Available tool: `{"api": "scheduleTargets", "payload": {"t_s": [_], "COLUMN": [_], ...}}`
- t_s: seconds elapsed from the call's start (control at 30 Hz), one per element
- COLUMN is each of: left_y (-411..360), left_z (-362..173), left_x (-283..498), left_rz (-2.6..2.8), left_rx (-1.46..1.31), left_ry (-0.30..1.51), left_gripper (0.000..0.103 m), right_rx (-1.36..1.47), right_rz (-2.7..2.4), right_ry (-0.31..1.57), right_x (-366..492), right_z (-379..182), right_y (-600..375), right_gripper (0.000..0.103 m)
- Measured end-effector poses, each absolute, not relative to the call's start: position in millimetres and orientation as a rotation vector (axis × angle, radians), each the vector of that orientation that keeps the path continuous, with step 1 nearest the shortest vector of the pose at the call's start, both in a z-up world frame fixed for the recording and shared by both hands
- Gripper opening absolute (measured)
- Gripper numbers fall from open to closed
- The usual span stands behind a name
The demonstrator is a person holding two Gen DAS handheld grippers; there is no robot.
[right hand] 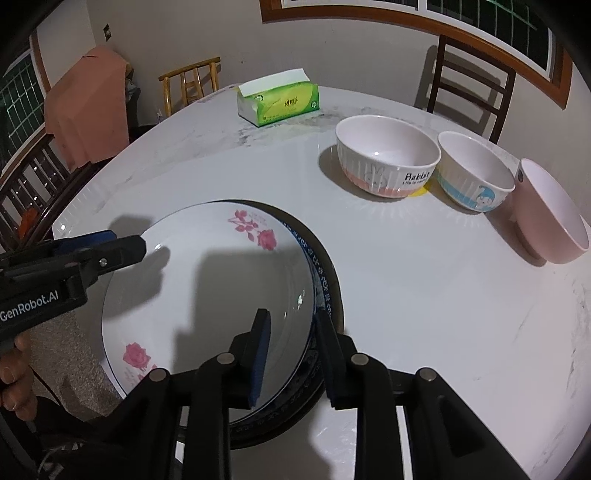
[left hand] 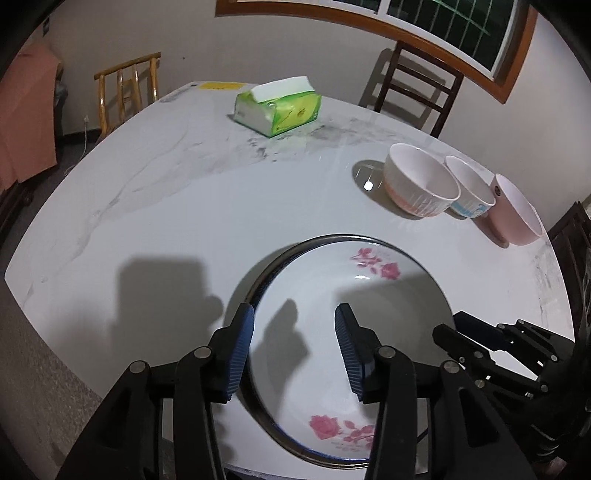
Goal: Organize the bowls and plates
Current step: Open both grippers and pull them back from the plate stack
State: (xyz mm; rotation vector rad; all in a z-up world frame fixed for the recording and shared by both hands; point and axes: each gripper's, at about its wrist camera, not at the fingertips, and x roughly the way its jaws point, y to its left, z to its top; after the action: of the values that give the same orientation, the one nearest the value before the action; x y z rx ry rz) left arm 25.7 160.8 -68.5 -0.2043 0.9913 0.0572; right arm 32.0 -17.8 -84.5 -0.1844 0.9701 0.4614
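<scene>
Rose plate (right hand: 207, 280) rim between jaws (seemingly untouched).

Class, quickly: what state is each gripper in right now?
Left gripper: open, over the rose plate.
Right gripper: open, straddling the plates' rim.

A white marble-patterned table (right hand: 424, 302) stood before plain pale walls (right hand: 351, 48). A wood-framed window (left hand: 461, 33) with a green grille showed darkness outside. A dark wooden chair (right hand: 469, 85) stood at the far side and a light bamboo chair (left hand: 127, 92) by the corner. An orange cloth (right hand: 88, 107) hung over furniture at the left. The floor (left hand: 37, 369) looked grey and speckled.
</scene>
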Motion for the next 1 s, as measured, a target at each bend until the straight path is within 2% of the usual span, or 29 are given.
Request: {"api": "scheduleTargets", "payload": {"t_s": [0.3,0.37,0.67,1.0], "left_y": [129.3,120.0,63.5,10.2], "left_z": [-63.8,-62.9,-57.4,-54.7], "left_x": [37.6,41.3,63.5,95.6], "left_rz": [0.010,-0.002,-0.082,-0.161], "left_rx": [-0.183,-0.179,-0.116,-0.094], "left_ry": [0.995,0.995,0.998,1.027], "left_gripper": [0.043,0.046,0.055,0.057], "right_rx": [-0.159,-0.151,-0.065,0.025], "right_rz": [0.415,0.398,0.287,0.163], "right_ry": [0.946,0.942,0.954,0.957], "right_x": [33.0,35.5,53.8,79.5], "right_z": [-75.5,-74.1,-74.1,-70.0], "right_y": [-43.6,-53.0,-124.9,-214.3], "right_gripper": [0.026,0.026,0.026,0.026]}}
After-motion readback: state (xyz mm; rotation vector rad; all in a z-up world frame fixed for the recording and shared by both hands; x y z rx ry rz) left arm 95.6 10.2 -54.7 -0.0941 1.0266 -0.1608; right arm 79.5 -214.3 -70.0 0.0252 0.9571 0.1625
